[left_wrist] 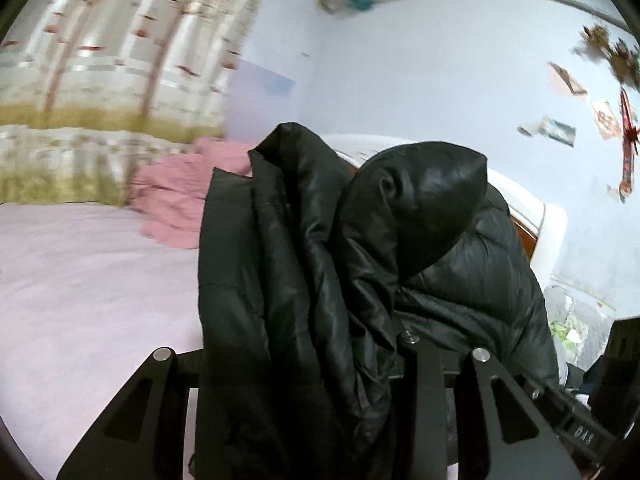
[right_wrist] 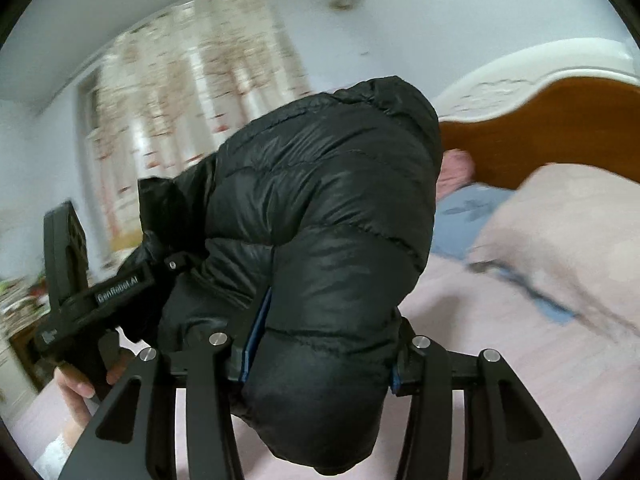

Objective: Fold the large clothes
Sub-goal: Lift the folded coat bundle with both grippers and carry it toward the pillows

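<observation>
A black puffer jacket hangs bunched in the air above a bed with a pale pink sheet. My left gripper is shut on a thick fold of the jacket; its fingertips are buried in the fabric. In the right wrist view my right gripper is shut on another bulky part of the same jacket, with blue pads showing at both sides. The left gripper's body and the hand holding it show at the left, touching the jacket.
A crumpled pink blanket lies on the bed by the patterned curtain. A wooden headboard with a white carved top, a pale pink pillow and a blue cloth lie to the right. The walls are light blue.
</observation>
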